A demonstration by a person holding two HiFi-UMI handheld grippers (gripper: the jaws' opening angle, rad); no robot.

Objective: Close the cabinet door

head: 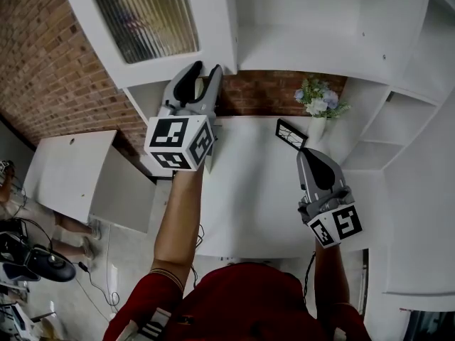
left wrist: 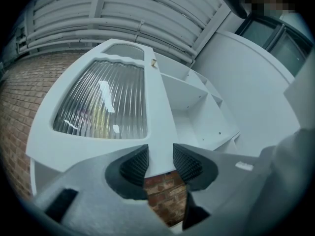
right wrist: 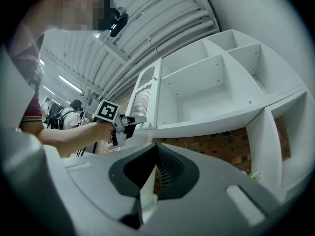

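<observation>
- Head view: I find the left gripper [head: 205, 73] raised to the lower corner of the cabinet door [head: 213, 20], with one jaw on each side of the door's bottom edge.
- Left gripper view: the left gripper [left wrist: 160, 154] has its jaws at a middling width. Both ribbed pads bear on the white frame of the cabinet door [left wrist: 157, 107], so I record it as held.
- The door stands open, swung out to the left of the white cabinet [head: 320, 41]. Its ribbed glass pane [head: 146, 13] faces outward.
- Right gripper view: the right gripper [right wrist: 157, 149] has its jaws brought together with nothing between them.
- The right gripper [head: 306, 153] hangs low over the white counter [head: 249, 190], well apart from the door.
- On the counter, against the brick wall [head: 43, 62], stand a vase of flowers [head: 318, 105] and a small picture frame [head: 291, 135].
</observation>
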